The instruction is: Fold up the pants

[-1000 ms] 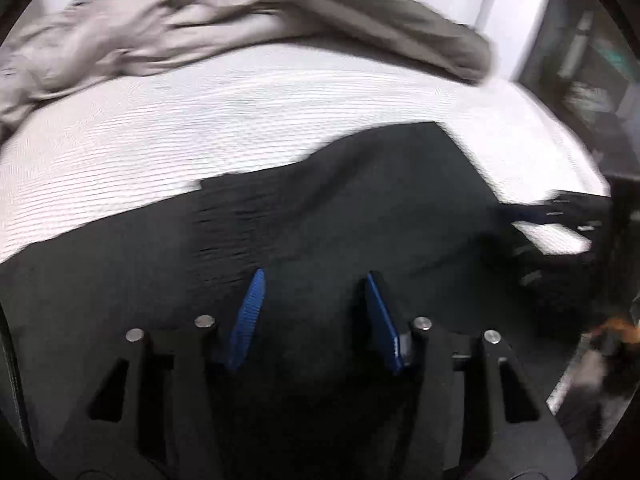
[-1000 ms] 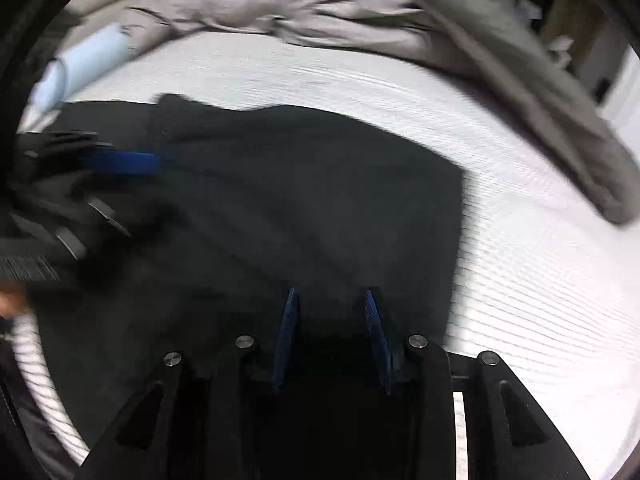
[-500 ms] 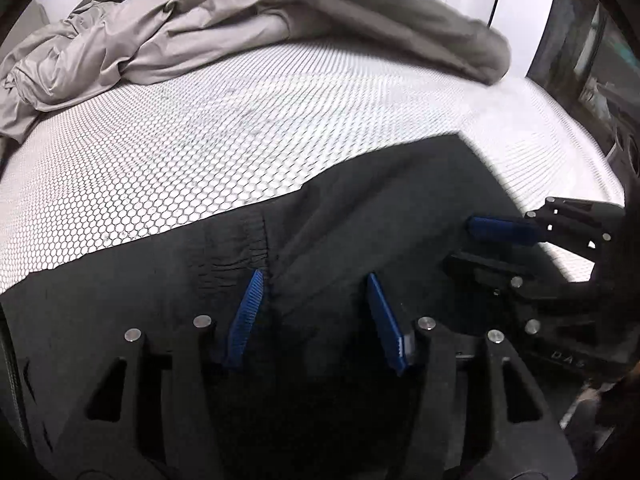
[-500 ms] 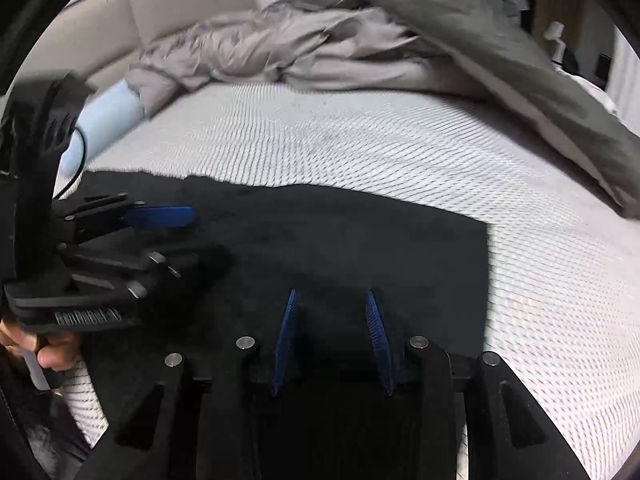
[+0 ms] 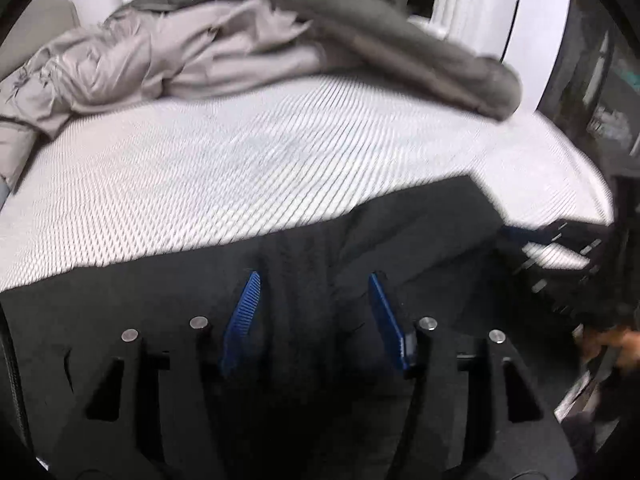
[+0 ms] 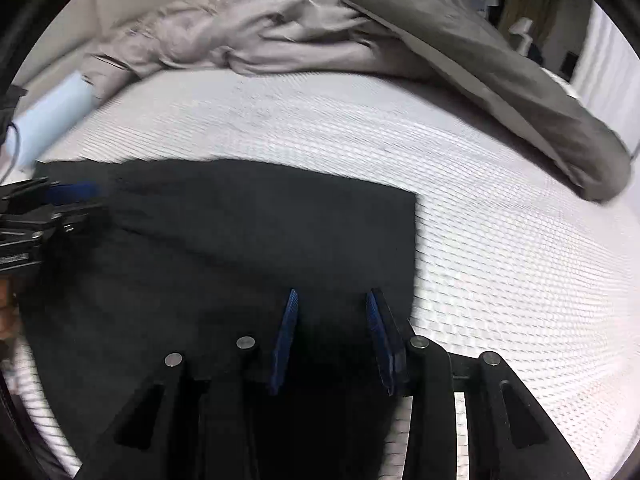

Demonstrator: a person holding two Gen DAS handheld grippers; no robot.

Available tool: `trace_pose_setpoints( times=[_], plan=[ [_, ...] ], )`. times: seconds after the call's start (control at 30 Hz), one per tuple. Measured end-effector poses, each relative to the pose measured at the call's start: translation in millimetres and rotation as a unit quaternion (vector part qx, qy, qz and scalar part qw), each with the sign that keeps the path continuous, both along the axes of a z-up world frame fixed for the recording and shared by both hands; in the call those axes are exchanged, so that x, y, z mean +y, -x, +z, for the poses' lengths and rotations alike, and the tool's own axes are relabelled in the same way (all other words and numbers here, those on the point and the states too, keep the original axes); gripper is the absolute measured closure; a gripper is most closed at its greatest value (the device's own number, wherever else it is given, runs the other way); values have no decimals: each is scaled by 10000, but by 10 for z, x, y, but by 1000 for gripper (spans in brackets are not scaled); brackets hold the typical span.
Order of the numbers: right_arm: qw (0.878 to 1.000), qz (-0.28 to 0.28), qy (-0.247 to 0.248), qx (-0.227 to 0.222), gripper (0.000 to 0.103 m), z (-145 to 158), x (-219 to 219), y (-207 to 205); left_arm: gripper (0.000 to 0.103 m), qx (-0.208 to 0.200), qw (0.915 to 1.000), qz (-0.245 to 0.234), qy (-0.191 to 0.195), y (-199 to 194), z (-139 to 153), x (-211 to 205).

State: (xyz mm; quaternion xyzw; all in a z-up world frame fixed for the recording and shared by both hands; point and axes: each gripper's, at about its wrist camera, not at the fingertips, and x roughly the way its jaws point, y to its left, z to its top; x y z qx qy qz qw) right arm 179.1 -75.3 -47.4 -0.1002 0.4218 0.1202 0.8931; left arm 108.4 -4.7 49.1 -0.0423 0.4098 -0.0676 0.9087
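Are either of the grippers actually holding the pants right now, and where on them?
Neither. The left gripper and right gripper are both open over the black pants, with fabric showing between their fingers but no pinch.

Matt black cloth pants point(image 6: 256, 232), textured white mesh mattress point(image 6: 500, 248).

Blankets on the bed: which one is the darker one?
The olive-grey blanket is the darker one, draped toward the right. The pale beige one is lighter and crumpled toward the left.
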Motion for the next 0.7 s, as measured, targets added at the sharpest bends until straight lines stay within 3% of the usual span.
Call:
trace_pose_setpoints(
  times=[0.13, 0.23, 0.3, 0.4, 0.57, 0.7],
  plan=[
    [9981, 301, -531, -14, 66, 78, 175, -79, 54, -12, 9993, -368, 41, -149, 1, -247],
    [9947, 402, -932, 151, 66, 8, 206, -388, 64, 413, 9982, -421, 88, -362, -266, -352],
    [9960, 380, -733, 334, 66, -119, 241, -607, 69, 520, 9978, -411, -13, -449, -412, -335],
    [9988, 233, 292, 303, 66, -274, 285, -620, 77, 546, 9973, -480, 130, -484, -449, -257],
    [9901, -792, 1150, -153, 65, -220, -163, -673, 79, 500, 9976, -483, 43, -465, -446, -276],
    [9959, -821, 327, -211, 65, -64, -338, -628, 79, 324, 9987, -392, -54, -424, -273, -303]
  ],
)
